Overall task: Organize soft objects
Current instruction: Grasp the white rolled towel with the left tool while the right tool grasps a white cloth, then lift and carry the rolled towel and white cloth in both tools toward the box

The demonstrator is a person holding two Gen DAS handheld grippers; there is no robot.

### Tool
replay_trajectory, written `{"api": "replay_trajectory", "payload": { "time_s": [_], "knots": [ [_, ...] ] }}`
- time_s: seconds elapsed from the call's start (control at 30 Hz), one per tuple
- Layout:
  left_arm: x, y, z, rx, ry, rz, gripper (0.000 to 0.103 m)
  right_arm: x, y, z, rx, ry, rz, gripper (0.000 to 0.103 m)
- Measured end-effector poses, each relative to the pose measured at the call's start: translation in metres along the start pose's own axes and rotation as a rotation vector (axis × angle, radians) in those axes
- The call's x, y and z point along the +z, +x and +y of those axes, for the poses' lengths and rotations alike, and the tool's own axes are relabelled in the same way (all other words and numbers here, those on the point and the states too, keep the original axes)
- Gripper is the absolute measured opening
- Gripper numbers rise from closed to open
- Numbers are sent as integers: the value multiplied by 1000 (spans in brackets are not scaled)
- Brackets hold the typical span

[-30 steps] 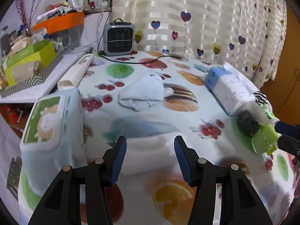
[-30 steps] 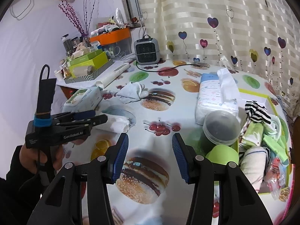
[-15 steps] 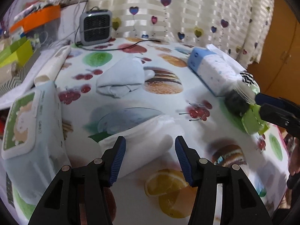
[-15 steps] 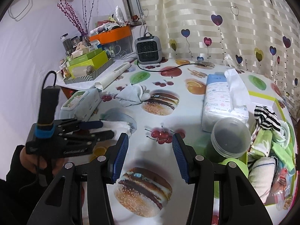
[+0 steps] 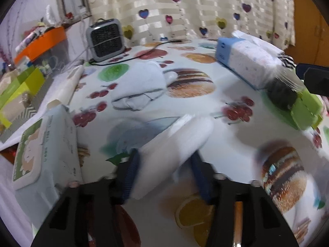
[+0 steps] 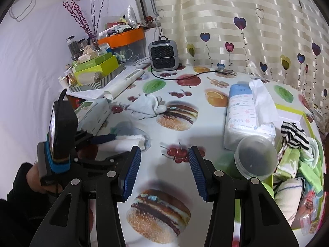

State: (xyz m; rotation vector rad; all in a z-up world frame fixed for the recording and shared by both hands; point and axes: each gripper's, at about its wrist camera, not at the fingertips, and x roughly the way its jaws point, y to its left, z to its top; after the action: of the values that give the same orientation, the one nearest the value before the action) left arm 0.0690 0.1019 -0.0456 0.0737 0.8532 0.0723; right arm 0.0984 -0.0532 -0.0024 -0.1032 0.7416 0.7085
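White folded towel (image 5: 174, 144): lies on the fruit-print tablecloth (image 5: 222, 150), between the left gripper's blue pads.
Left gripper (image 5: 164, 170): jaws closing around the towel; blurred, contact unclear.
Right gripper (image 6: 164, 170): jaws apart, nothing between them.
Green box (image 6: 292, 164): at 3 o'clock in the right wrist view, filled with cloths.

striped heart curtain (image 6: 236, 30), white wall (image 6: 30, 61), wooden door (image 5: 308, 20).

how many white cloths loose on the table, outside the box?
2. A rolled white towel sits between the closing left gripper jaws; a crumpled white cloth lies near the heater. More may be hidden.
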Motion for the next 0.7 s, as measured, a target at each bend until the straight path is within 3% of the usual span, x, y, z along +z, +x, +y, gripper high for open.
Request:
{"api": "replay_trajectory", "payload": {
  "time_s": [0.1,0.2,0.7],
  "knots": [
    [2,-1,10,-12,-77,-5,21,7,9,1,0,12,11,50],
    [1,-4,18,-31,-148,-25,16,16,20,3,9,10,17,50],
    [-4,-28,59,-102,-393,-171,14,66,102,12,74,8,73,50]
  ]
}}
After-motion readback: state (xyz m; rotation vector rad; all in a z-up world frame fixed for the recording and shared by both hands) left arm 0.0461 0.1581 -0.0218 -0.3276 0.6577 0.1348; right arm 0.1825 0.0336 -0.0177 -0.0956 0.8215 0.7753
